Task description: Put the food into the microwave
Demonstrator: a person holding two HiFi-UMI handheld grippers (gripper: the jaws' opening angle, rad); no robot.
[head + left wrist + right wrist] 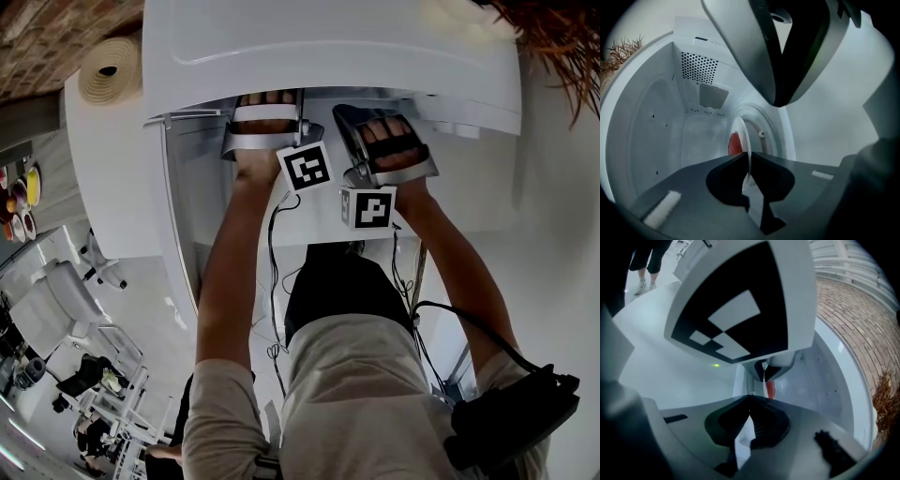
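Left tool (749, 155), right tool (750, 399) on plate (742, 132)

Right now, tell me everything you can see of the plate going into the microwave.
The plate is thin and white, seen edge-on in both gripper views. Red food lies on it. The left gripper and the right gripper are shut on opposite sides of its rim, holding it inside the white microwave cavity. Whether it touches the cavity floor cannot be told.
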